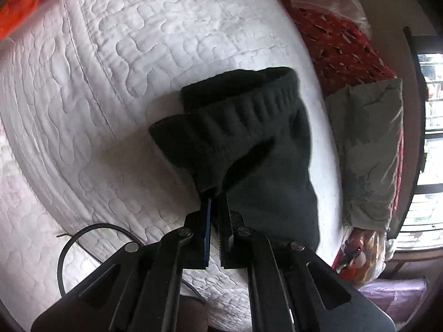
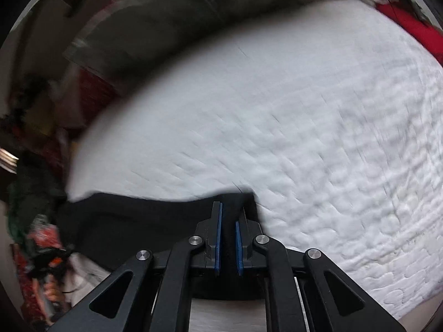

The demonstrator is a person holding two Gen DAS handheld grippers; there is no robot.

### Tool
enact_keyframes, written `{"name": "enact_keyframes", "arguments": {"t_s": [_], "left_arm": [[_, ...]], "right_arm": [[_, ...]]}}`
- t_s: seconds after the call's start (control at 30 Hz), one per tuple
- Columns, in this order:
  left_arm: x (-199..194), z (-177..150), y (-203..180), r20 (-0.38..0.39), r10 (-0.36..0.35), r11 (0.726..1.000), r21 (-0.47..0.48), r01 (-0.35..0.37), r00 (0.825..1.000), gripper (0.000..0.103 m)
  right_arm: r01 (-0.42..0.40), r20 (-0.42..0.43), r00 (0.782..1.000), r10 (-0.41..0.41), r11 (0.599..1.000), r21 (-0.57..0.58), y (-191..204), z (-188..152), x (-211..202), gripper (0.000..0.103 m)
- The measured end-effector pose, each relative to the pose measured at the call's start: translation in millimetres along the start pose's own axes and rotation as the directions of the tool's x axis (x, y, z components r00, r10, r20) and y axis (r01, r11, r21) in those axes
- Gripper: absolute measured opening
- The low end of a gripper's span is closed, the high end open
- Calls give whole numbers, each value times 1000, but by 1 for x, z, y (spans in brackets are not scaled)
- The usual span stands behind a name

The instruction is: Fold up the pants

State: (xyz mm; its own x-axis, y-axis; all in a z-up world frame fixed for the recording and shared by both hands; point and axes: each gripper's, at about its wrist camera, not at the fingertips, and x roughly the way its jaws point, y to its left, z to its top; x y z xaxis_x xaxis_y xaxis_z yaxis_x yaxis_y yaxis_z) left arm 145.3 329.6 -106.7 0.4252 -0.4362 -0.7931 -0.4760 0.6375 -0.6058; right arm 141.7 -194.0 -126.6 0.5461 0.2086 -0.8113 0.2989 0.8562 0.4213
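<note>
The black pants (image 1: pixel 249 144) hang bunched over the white quilted bed (image 1: pixel 116 63), with the ribbed elastic waistband (image 1: pixel 243 110) on top. My left gripper (image 1: pixel 214 196) is shut on a fold of the pants just below the waistband and holds it off the bed. In the right wrist view, which is motion-blurred, my right gripper (image 2: pixel 231 210) is shut on a corner of the black pants (image 2: pixel 144 221), which stretch away to the left over the bed's edge.
A grey-green pillow (image 1: pixel 368 149) and a red patterned cloth (image 1: pixel 340 41) lie at the bed's right side. An orange cloth (image 1: pixel 25 2) is at the top left. A black cable (image 1: pixel 83 238) lies on the quilt. Clutter (image 2: pixel 36 235) sits off the bed's left edge.
</note>
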Motion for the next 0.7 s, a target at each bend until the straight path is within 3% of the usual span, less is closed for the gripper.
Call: {"name": "enact_keyframes", "arguments": {"t_s": [0.1,0.13,0.2,0.27,0.3,0.4,0.57,0.7], "left_arm": [[-19,-13,-9,24,-6,999,48,5,1000,4],[-24,-20,-12,22,-34,998,59,33,999,7],[-28,-36,-18,8,-76,994,76,75,997,19],[-25,-50,-26,-5,-94,991,98,94,996,39],[-22,-56,-31,-16,-97,988,116,99,995,41],[-6,-68,-45,-47,-70,984,163,77,996,41],[16,-65,-48,-92,-50,991,123,61,995,41],[21,-63,-37,-111,-50,994,86,60,993,41]], "right_arm": [[-54,22,998,53,997,59,-12,-7,-5,16],[-60,23,998,59,996,67,-13,-8,-9,23],[-79,36,996,77,994,70,-15,-11,-21,31],[-101,61,993,97,993,68,-17,-19,-36,39],[-113,61,992,109,991,72,-16,-22,-39,40],[-195,36,981,192,975,110,-20,-43,-48,47],[-279,-39,953,300,923,263,-30,-66,-34,54],[-252,-67,953,297,891,377,-42,-75,-17,60]]}}
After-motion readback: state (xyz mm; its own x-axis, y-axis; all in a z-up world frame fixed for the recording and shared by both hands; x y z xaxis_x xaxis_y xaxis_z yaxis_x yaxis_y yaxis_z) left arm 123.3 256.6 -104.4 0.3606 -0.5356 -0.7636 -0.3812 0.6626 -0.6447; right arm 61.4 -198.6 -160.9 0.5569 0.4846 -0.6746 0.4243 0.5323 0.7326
